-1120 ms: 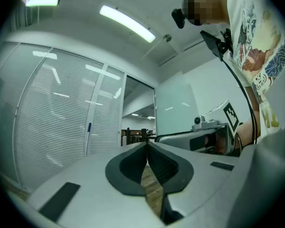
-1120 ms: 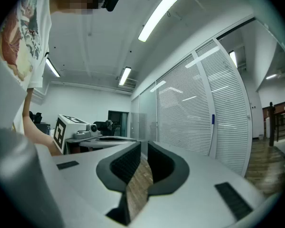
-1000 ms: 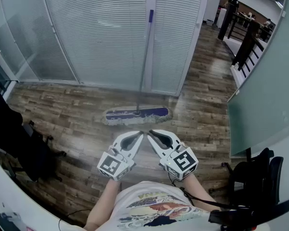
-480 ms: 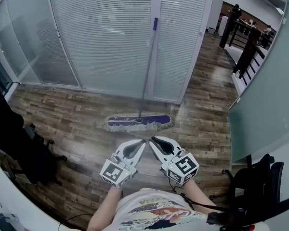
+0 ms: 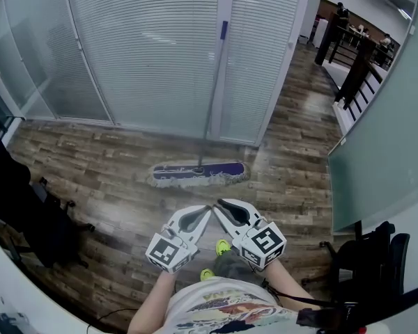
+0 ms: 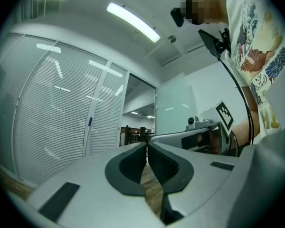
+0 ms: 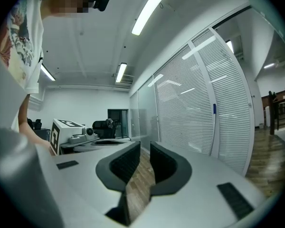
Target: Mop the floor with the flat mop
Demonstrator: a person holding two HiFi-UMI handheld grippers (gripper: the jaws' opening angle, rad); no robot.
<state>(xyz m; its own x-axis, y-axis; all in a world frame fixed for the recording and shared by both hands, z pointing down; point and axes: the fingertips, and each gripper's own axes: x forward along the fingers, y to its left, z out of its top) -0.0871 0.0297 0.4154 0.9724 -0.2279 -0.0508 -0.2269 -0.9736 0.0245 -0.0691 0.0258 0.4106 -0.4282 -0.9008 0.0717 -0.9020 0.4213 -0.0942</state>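
Standing ahead of left gripper (image 5: 207,210), right gripper (image 5: 219,204), both closed empty: flat mop (image 5: 178,172).

So the mop head (image 5: 198,173) lies flat on the floor (image 5: 90,158) right in front of the blinds wall (image 5: 146,54), and its handle (image 5: 213,82) runs up from the middle of it along that wall. The left gripper (image 5: 206,210) and right gripper (image 5: 219,204) sit side by side nearer the person, tips angled in toward each other, a bit short of the mop head. One chair (image 5: 28,207) is off to the left, another chair (image 5: 376,256) is at far right below the glass panel (image 5: 390,117), and a railing (image 5: 355,61) stands farther back, top right.
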